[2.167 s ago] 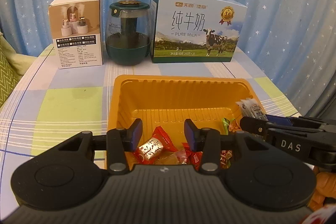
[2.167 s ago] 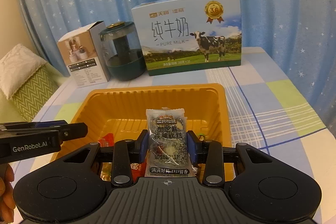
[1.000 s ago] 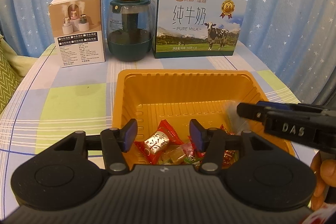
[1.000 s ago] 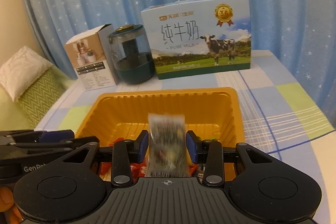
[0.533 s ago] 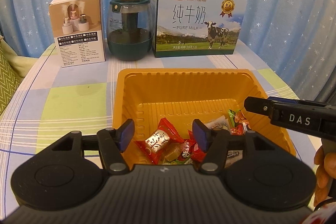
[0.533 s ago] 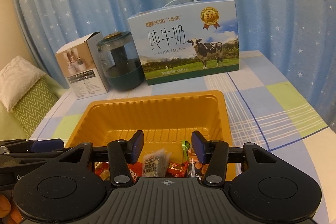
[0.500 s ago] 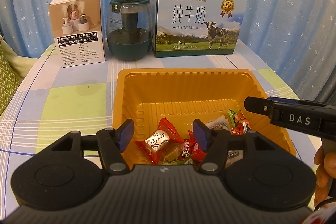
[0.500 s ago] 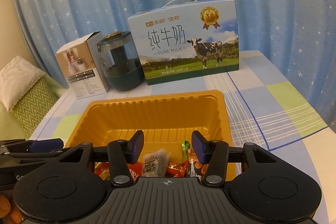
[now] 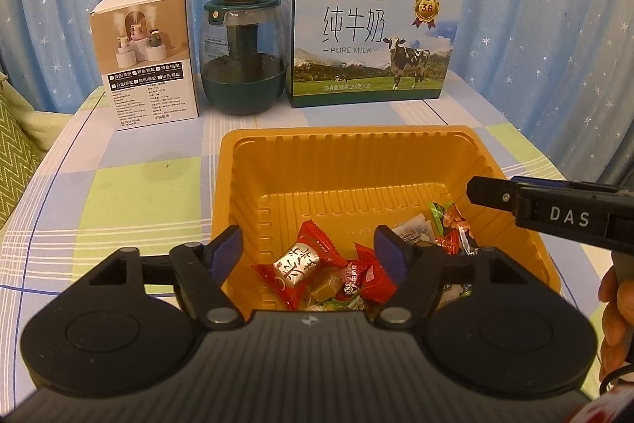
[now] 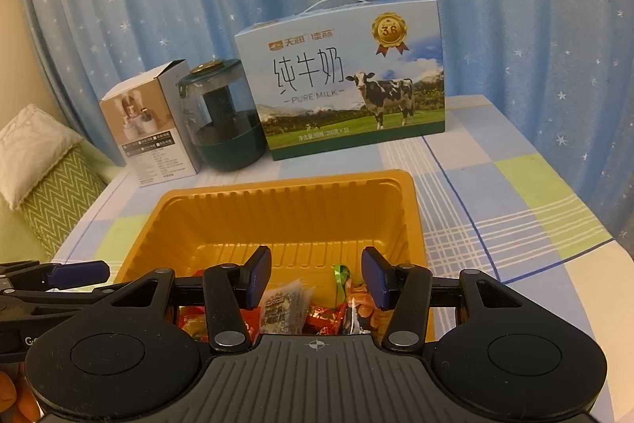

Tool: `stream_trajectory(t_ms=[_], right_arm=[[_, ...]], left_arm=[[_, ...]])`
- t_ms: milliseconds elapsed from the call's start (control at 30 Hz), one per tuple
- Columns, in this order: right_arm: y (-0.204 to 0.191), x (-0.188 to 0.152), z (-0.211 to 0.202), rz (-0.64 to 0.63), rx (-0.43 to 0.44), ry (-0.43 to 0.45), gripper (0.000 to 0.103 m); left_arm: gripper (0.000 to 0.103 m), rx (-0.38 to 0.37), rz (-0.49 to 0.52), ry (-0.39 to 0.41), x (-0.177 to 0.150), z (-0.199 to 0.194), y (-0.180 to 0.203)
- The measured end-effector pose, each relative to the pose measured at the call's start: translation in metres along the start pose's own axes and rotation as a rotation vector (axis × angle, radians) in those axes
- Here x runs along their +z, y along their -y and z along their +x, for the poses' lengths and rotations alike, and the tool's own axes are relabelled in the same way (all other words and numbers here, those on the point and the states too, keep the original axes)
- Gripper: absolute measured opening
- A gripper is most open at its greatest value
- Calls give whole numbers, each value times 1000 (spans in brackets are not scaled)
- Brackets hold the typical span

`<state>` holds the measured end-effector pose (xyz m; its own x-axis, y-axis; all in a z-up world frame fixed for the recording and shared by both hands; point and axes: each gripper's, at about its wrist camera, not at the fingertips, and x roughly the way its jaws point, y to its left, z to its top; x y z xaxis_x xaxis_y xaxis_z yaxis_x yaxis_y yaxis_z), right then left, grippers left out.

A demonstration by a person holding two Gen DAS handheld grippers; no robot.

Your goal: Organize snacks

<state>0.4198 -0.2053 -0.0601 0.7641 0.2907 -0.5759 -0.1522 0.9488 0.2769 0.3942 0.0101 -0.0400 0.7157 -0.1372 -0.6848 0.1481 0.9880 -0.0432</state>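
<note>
An orange plastic tray (image 9: 348,161) sits on the checked tablecloth and holds several wrapped snacks at its near end, among them a red candy with a silver label (image 9: 298,263). My left gripper (image 9: 309,242) is open and empty above the tray's near edge. My right gripper (image 10: 315,274) is open and empty above the tray (image 10: 285,217); the dark sesame snack packet (image 10: 282,306) lies in the tray below it. The right gripper also shows from the side in the left wrist view (image 9: 554,213).
At the back of the table stand a white product box (image 9: 146,56), a dark green glass jar (image 9: 242,54) and a blue Pure Milk carton (image 9: 368,38). A blue starred curtain hangs behind. A green zigzag cushion (image 10: 59,197) lies left of the table.
My right gripper opened and let go of the sesame snack packet, which dropped into the tray. My left gripper stayed open over the tray's near edge.
</note>
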Motion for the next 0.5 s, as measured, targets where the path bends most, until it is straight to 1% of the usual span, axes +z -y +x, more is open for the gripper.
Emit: stream_trajectory(t_ms=[67, 100, 133, 167, 233, 267, 333, 400, 500], right_arm=[[2, 0, -3, 6, 0, 13, 65], [2, 1, -4, 10, 0, 20, 76], [3, 1, -6, 13, -1, 27, 79], [4, 1, -7, 14, -4, 32, 80], [5, 1, -9, 14, -13, 30, 82], [6, 1, -10, 17, -17, 30, 85], [7, 0, -12, 21, -25, 30, 92], [8, -2, -14, 18, -28, 24, 93], [9, -5, -21, 11, -35, 23, 93]], left_arm=[[77, 0, 3, 2, 0, -1, 0], [79, 1, 6, 3, -1, -1, 0], [80, 4, 9, 5, -1, -2, -1], [82, 8, 10, 8, -1, -3, -1], [90, 19, 13, 16, -2, -5, -1], [91, 27, 15, 21, -2, -6, -1], [99, 47, 17, 31, -3, -9, -2], [103, 52, 5, 40, -4, -13, -3], [103, 50, -11, 38, -7, -19, -6]])
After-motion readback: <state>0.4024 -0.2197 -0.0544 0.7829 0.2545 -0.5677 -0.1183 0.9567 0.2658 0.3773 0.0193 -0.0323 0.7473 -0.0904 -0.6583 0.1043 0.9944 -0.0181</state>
